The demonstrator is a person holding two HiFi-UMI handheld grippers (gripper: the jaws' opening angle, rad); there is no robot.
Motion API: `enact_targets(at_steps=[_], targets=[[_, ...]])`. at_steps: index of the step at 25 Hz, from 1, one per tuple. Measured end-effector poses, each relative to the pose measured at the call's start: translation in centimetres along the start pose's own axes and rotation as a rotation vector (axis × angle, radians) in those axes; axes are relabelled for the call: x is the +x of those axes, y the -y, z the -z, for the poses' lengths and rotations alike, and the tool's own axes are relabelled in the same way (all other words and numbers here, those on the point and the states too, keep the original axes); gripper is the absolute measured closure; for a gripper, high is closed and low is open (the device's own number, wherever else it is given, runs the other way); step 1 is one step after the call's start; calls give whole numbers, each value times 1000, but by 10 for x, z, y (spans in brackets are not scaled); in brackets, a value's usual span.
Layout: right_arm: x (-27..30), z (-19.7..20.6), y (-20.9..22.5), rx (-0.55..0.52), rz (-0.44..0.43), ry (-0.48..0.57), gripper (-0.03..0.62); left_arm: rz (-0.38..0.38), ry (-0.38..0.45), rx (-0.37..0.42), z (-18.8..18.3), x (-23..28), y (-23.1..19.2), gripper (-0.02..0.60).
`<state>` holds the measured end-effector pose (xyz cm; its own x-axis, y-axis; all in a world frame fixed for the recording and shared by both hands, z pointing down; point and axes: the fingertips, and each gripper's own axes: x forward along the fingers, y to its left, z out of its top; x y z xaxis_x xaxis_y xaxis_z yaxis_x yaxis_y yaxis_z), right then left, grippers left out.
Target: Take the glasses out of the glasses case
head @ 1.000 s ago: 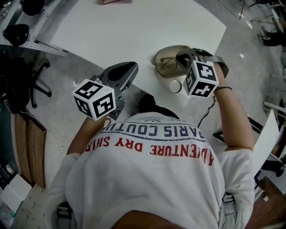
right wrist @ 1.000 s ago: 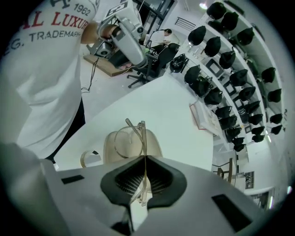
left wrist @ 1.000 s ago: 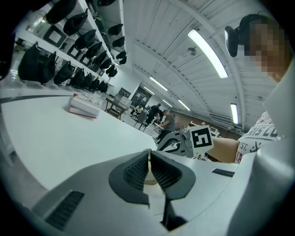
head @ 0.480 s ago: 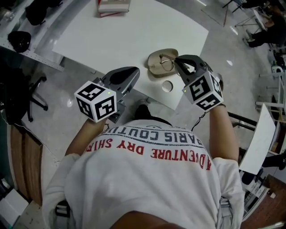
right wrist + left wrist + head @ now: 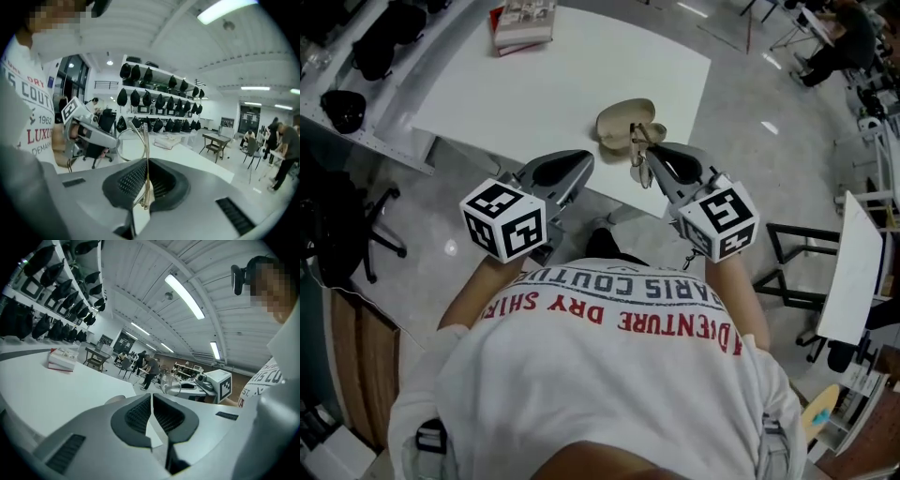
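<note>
Glasses (image 5: 637,172) are out. Our right gripper (image 5: 649,156) is clamped on the thin metal frame and holds them above the near table (image 5: 534,84) edge, just beside the glasses case (image 5: 623,120). A second ago they lay inside it. The case is still open on the table. Our left gripper (image 5: 573,165) has its jaws closed on nothing and has lifted slightly.

Glasses (image 5: 640,169): thin shiny metal wire. Glasses case (image 5: 622,120): matt beige. Table (image 5: 553,84): smooth white.
</note>
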<state>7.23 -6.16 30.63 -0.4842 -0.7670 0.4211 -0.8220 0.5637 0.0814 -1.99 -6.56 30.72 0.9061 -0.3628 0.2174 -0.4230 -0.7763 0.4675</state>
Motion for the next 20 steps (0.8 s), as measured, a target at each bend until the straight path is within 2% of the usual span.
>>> enact_targets(at_steps=[4, 11, 15, 20], targets=[[-22, -1, -16, 107, -14, 69, 563, 32, -17, 10, 3, -5, 18, 546], [-51, 5, -30, 211, 1, 151, 563, 68, -54, 19, 17, -9, 33, 546], [-54, 13, -43, 222, -11, 152, 563, 93, -74, 36, 25, -11, 41, 546], [-60, 14, -44, 251, 6, 186, 563, 93, -93, 19, 33, -12, 40, 546]])
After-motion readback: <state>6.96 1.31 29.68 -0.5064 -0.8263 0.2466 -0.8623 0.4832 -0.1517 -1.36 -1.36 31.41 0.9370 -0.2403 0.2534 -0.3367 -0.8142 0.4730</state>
